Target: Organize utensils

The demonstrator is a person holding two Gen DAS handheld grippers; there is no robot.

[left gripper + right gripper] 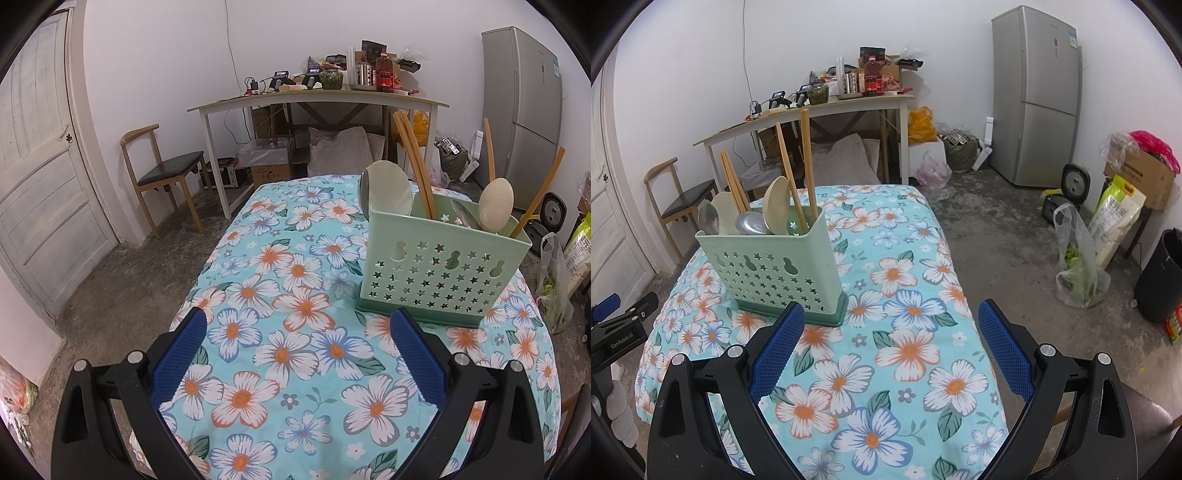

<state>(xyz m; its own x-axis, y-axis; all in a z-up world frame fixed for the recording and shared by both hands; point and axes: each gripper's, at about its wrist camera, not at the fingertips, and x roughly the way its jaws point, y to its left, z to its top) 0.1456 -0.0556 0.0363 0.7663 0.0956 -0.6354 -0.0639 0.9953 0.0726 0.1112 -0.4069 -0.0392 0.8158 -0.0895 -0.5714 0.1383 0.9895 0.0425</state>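
Left wrist view shows the left gripper [295,354] hanging above the flowered tablecloth [288,295], jaws spread wide with nothing between them. Just ahead and to its right stands the green utensil caddy [439,266], upright on the cloth, holding chopsticks [413,162], a pale wooden spoon [496,206] and a metal spoon [751,223]. From the other side, the right gripper [890,347] also gapes empty, the caddy just beyond its left finger. No loose utensils lie on the cloth that I can see, though the near edge is hidden behind the grippers, so the sorting looks finished or close to it. The risk, I'd say, is the tall, light caddy: a finger catching its wall or a leaning chopstick could tip it and spill everything.
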